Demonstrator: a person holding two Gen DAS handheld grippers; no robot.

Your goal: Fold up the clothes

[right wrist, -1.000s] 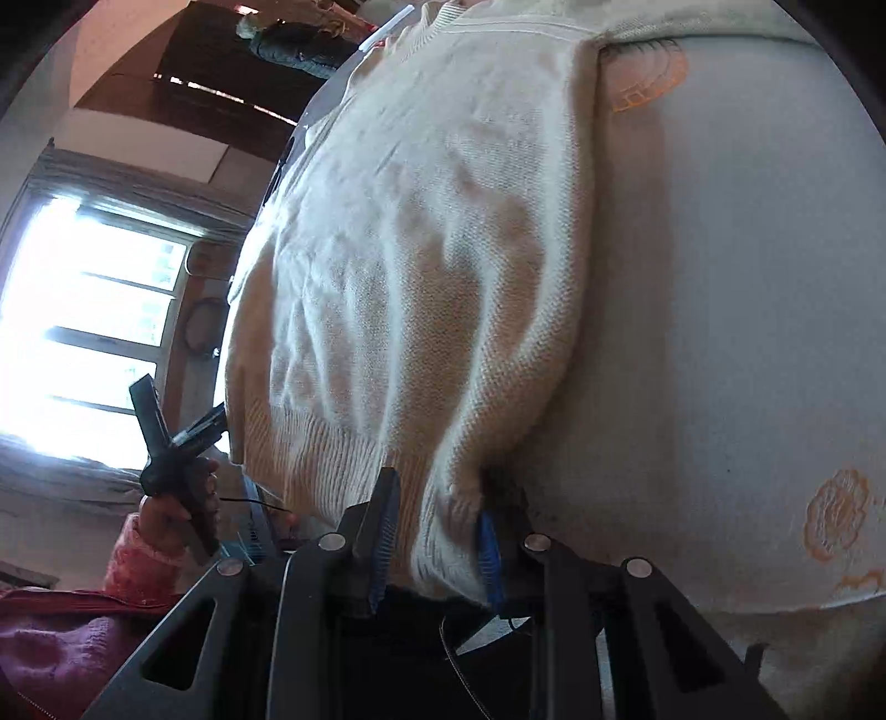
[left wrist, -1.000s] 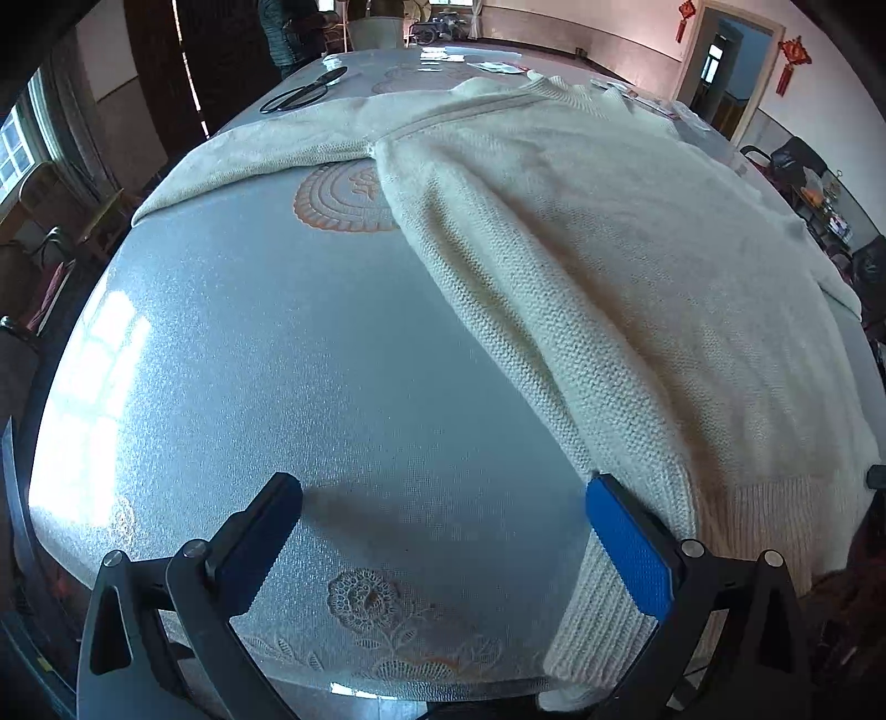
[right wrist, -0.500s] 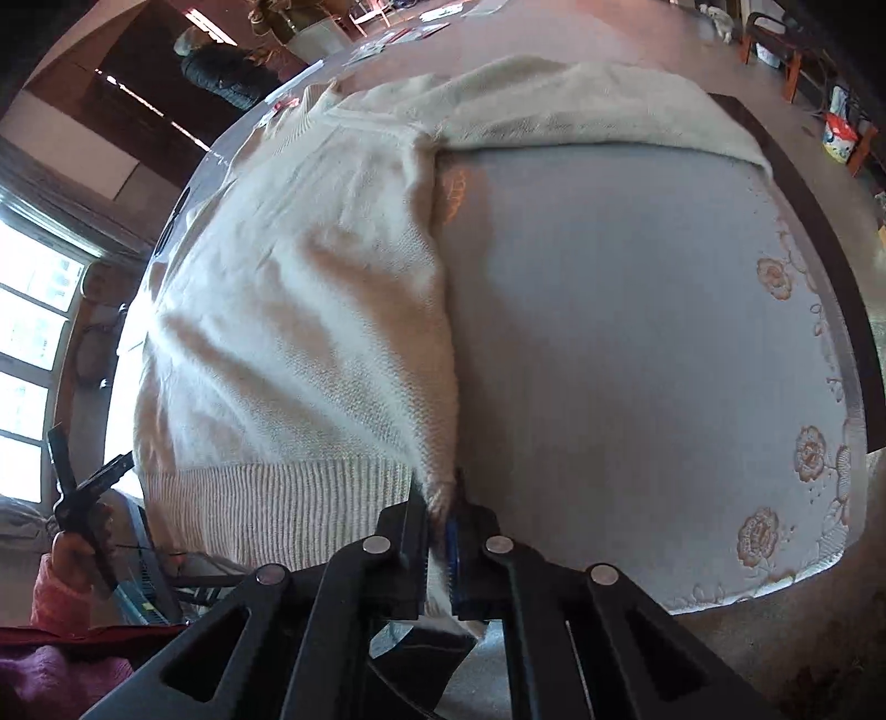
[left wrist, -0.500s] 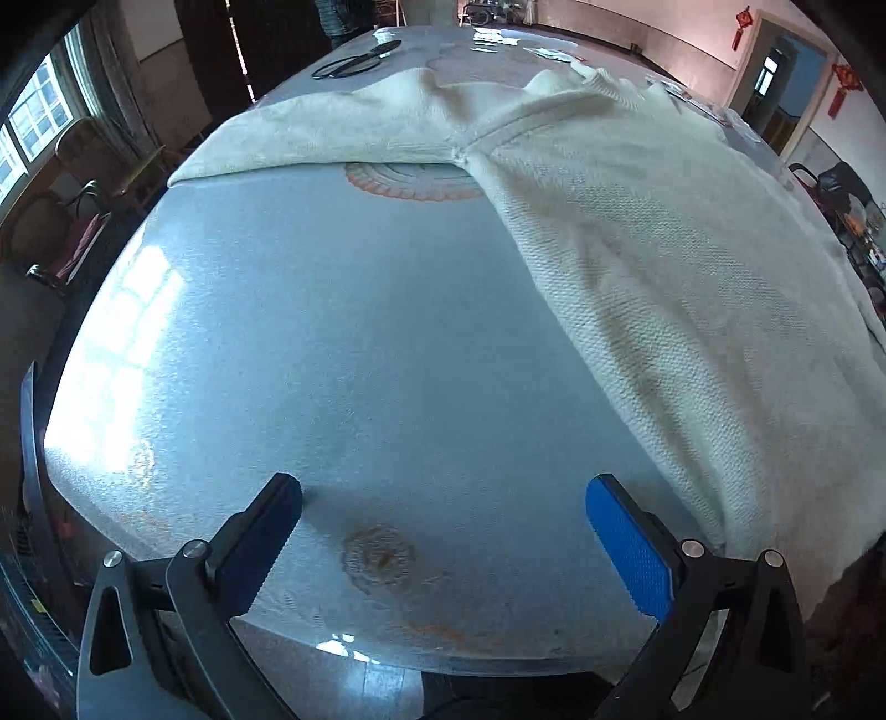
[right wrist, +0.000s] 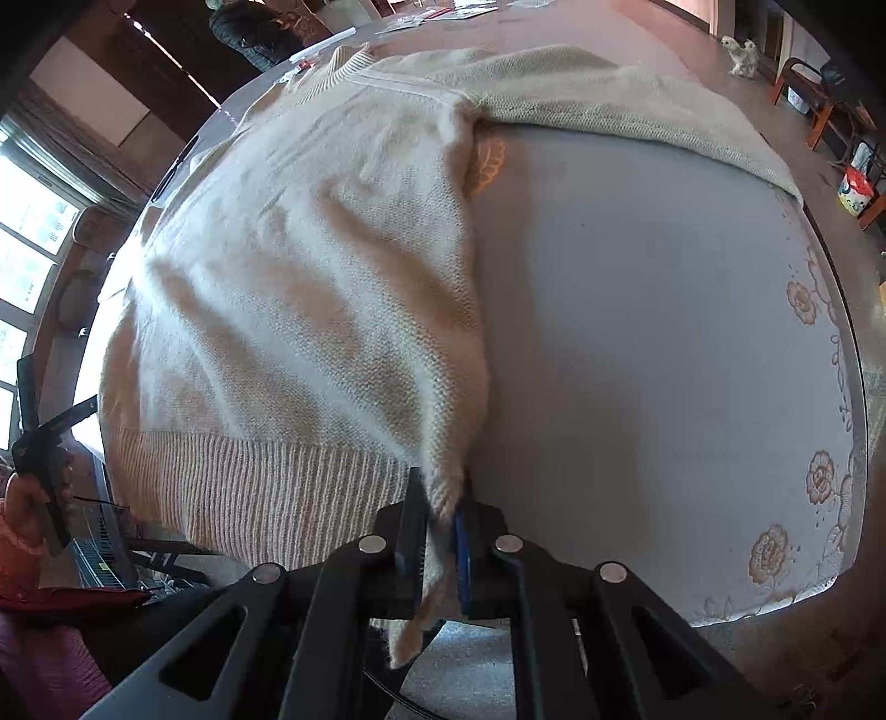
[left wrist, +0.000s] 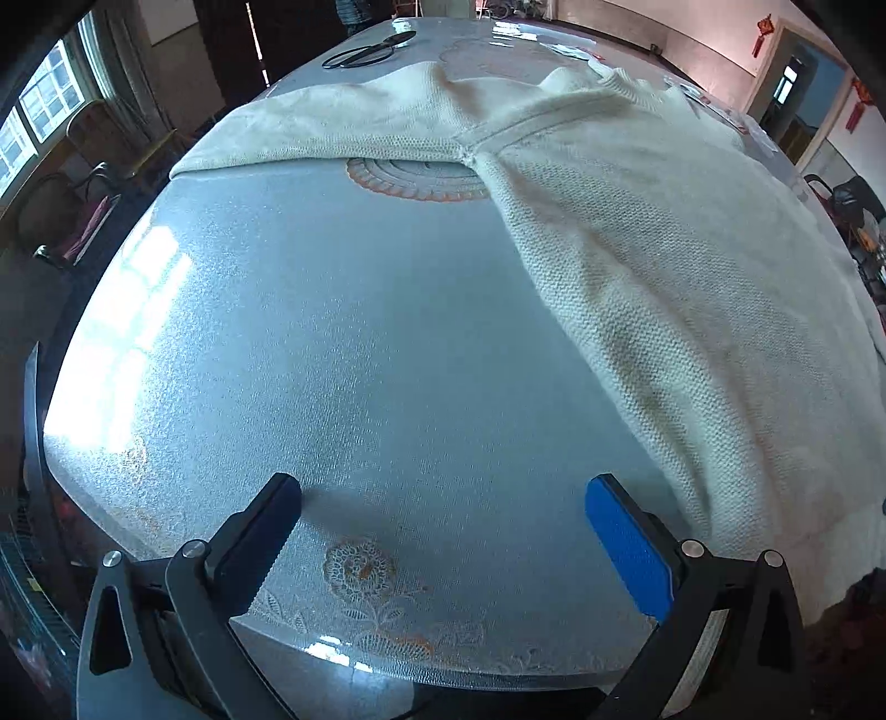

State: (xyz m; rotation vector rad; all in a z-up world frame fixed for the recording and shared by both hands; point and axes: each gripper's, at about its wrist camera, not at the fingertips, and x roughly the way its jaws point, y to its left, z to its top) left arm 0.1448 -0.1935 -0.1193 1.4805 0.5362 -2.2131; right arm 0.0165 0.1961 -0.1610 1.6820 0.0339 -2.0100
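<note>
A cream knitted sweater (left wrist: 664, 277) lies spread on the table, one sleeve stretched toward the far left. My left gripper (left wrist: 443, 490) hangs open over bare tablecloth near the front edge, the sweater's side edge just right of its blue pad. In the right wrist view the sweater (right wrist: 310, 277) fills the left half. My right gripper (right wrist: 440, 487) pinches the corner of its ribbed hem, with knit between the pads and a flap hanging below. Its jaws are opening slightly. The left gripper (right wrist: 39, 437) shows at the far left, held by a hand in a pink sleeve.
The round table (left wrist: 332, 332) has a glossy lace-patterned cover (right wrist: 664, 332). Black scissors (left wrist: 368, 49) and small papers lie at the far side. Chairs (left wrist: 72, 205) stand by the window at left. A person (right wrist: 249, 27) is at the far end.
My right gripper has dragged the hem corner sideways, so the sweater's edge now lies farther right in the left wrist view. More bare cloth shows beside it. The left gripper stayed open.
</note>
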